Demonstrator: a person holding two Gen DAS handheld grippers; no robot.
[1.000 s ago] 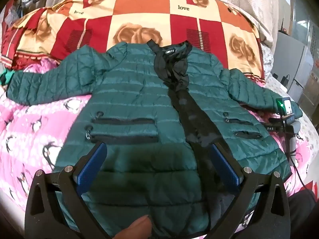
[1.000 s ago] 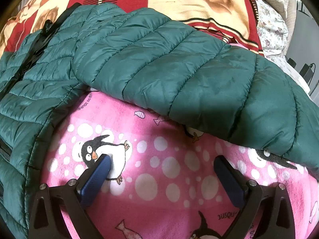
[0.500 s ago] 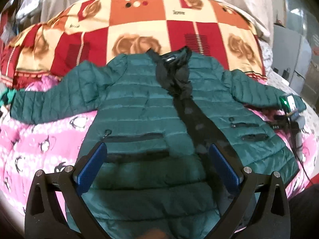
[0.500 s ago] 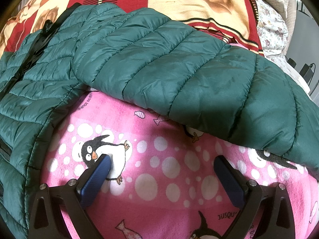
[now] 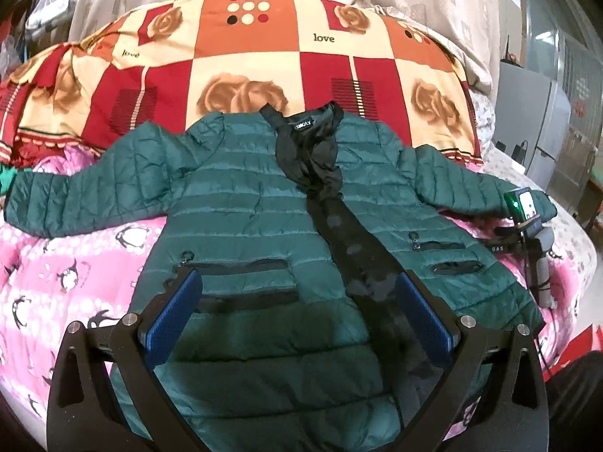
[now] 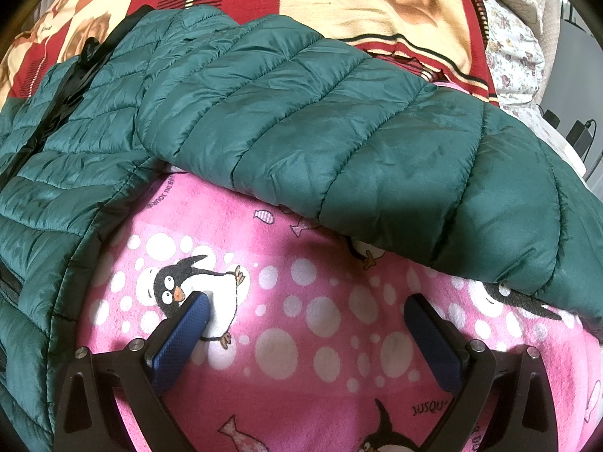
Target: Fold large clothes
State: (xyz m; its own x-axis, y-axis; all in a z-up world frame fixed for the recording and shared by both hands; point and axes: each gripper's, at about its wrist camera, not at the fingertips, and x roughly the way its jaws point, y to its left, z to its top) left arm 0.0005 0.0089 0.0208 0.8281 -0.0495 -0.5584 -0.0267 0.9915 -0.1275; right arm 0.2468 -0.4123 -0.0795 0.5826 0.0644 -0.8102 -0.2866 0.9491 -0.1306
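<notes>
A dark green quilted jacket lies flat and face up on the bed, sleeves spread to both sides, black lining showing along the open front. My left gripper is open and empty, held above the jacket's lower hem. My right gripper is open and empty, resting low over the pink blanket just below the jacket's right sleeve, not touching it. The right gripper also shows in the left wrist view at the right cuff.
The jacket lies on a pink penguin-print blanket. A red, orange and cream rose-print quilt is piled behind the collar. Grey cabinets stand to the right of the bed.
My left gripper has pulled back and up, so the whole jacket and more of the quilt show. The right gripper has not moved.
</notes>
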